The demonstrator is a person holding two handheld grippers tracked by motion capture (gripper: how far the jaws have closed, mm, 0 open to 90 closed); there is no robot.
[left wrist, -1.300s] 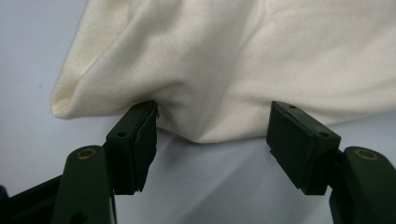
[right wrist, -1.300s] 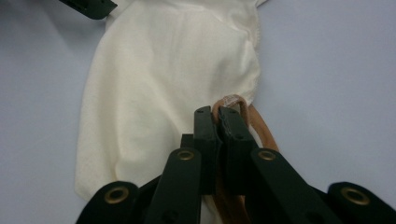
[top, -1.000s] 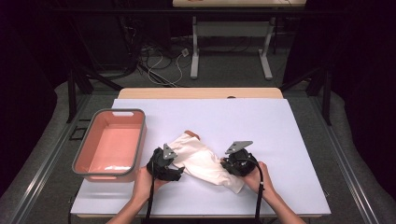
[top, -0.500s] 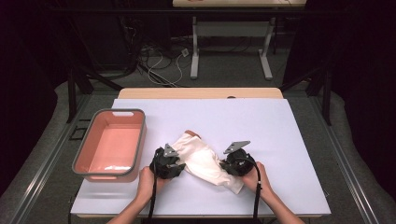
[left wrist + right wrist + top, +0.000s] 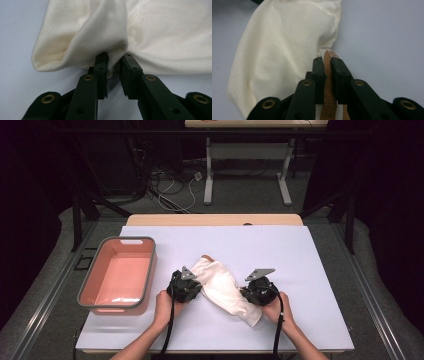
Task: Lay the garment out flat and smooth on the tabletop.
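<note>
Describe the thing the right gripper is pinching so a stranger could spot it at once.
On the white table, find the cream cloth bag lying between the two hands. At its edge, in the right gripper, is a tan strap: narrow, stitched, brown against the plain pale cloth.

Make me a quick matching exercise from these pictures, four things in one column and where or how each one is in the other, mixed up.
1. left gripper
2. right gripper
3. pink bin
4. cream cloth bag

a. lies crumpled between both hands
b. clamped on a brown strap
c. pinching a cream fold, jaws having just been closing
d. stands at the table's left edge

Pairs: 1-c, 2-b, 3-d, 4-a
</note>
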